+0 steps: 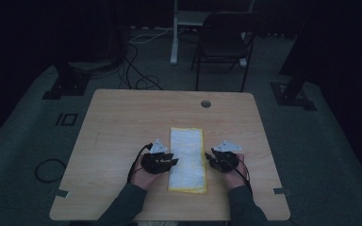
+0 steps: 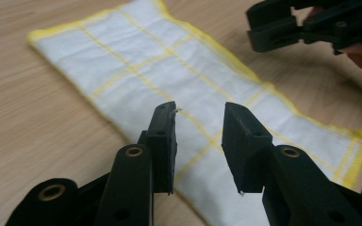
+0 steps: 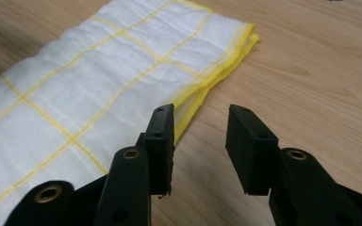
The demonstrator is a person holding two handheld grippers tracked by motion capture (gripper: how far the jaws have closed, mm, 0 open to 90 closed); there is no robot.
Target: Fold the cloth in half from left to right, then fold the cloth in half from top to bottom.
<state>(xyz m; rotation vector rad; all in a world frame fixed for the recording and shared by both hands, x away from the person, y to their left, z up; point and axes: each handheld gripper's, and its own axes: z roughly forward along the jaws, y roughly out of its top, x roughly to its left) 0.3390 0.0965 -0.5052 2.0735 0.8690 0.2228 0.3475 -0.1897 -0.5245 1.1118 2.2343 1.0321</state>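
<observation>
A white cloth with yellow grid lines and a yellow hem lies folded into a long strip on the wooden table. My left gripper is at its left edge and stands open, jaws apart above the cloth with nothing between them. My right gripper is at the strip's right edge, also open, over bare wood just beside the folded hem. The right gripper appears across the cloth in the left gripper view.
A round grommet hole sits near the table's far edge. Beyond the table stand a dark folding chair and a white post, with cables on the floor. The surroundings are dim.
</observation>
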